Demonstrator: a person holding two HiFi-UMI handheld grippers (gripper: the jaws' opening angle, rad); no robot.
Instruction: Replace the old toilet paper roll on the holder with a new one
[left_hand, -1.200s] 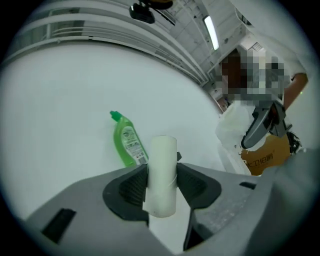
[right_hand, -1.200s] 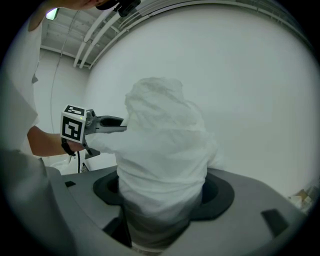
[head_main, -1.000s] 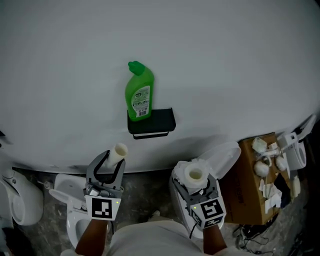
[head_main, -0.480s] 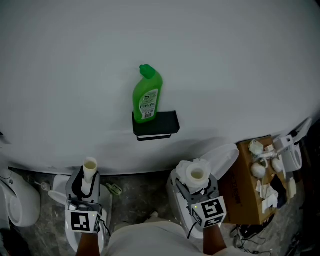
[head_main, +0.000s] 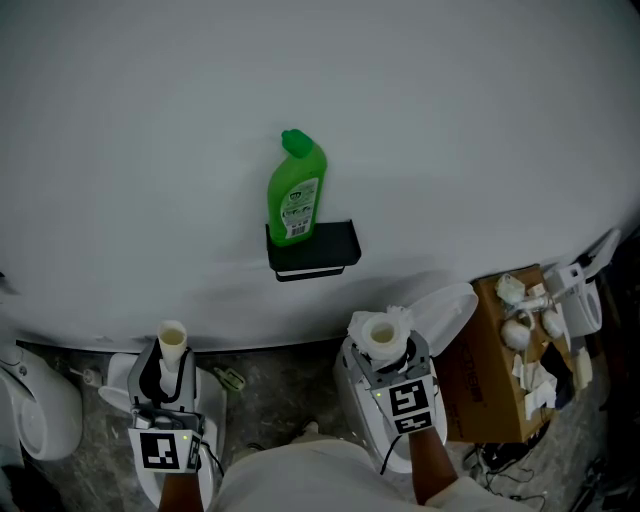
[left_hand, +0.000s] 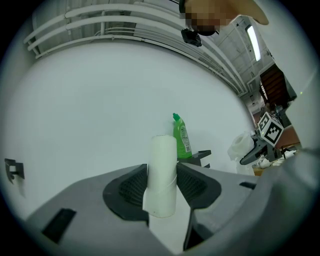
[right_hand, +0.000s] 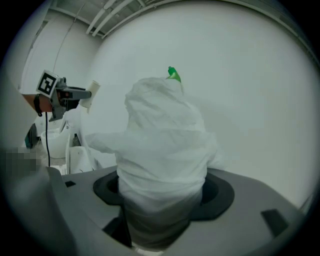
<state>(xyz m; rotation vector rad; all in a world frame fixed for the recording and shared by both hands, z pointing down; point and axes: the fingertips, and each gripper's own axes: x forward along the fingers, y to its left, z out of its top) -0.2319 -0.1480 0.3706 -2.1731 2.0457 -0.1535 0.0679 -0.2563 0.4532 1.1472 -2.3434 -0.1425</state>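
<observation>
My left gripper (head_main: 168, 360) at the lower left is shut on the empty cardboard tube (head_main: 172, 340), which stands upright between its jaws. In the left gripper view the tube (left_hand: 162, 175) is pinched between both pads. My right gripper (head_main: 386, 350) at the lower middle is shut on the new toilet paper roll (head_main: 382, 332), loosely wrapped and upright. This roll (right_hand: 162, 150) fills the right gripper view. The black holder (head_main: 312, 250) hangs on the white wall above and between the grippers, apart from both. A green bottle (head_main: 297, 195) stands on it.
A white toilet (head_main: 125, 385) sits below the left gripper, and another with its lid (head_main: 450, 305) raised below the right. A brown cardboard box (head_main: 495, 370) with small white items stands at the right. A white fixture (head_main: 30, 400) is at the far left.
My left gripper carried the tube left and lower in the head view and rolled it from tilted to upright. The right gripper with the roll shifted slightly.
</observation>
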